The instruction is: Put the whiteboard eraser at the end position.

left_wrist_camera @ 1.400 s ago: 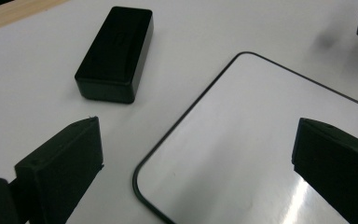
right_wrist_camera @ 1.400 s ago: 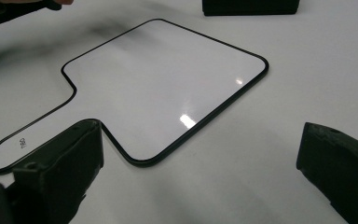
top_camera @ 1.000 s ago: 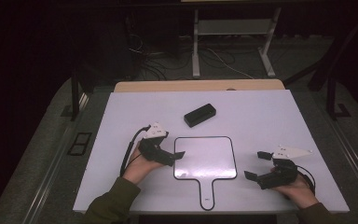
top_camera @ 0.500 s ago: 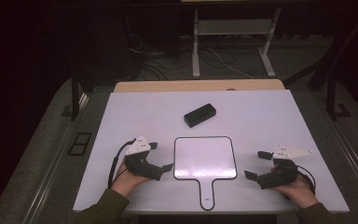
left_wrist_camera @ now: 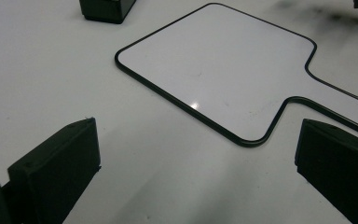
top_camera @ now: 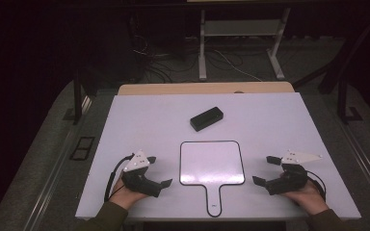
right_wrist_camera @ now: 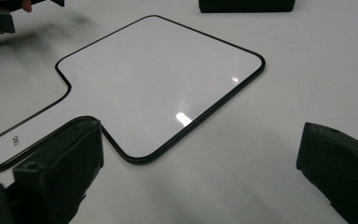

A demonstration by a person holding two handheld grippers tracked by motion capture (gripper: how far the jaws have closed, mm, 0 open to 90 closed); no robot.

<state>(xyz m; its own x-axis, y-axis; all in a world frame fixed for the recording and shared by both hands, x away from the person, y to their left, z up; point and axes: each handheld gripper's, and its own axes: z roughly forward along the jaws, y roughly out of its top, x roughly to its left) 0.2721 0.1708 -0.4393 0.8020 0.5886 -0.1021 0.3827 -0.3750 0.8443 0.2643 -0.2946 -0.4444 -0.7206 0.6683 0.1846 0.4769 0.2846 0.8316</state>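
Observation:
A paddle-shaped whiteboard with a black rim lies flat on the white table, handle toward the near edge. A small black block rests farther back. My left gripper sits left of the board, open and holding nothing. My right gripper stands open on the board's right, also holding nothing. The left gripper view shows the whiteboard ahead of the wide-apart jaws and the black block at the top. In the right gripper view the whiteboard lies ahead, the block beyond it.
A tan wooden strip borders the table's far edge. Beyond it are a dark floor, cables and a metal stand. The other hand's gripper appears at the top left of the right gripper view.
My left gripper has drawn back toward the near edge and a little leftward, away from the whiteboard's left rim. The right gripper, board and block stay put.

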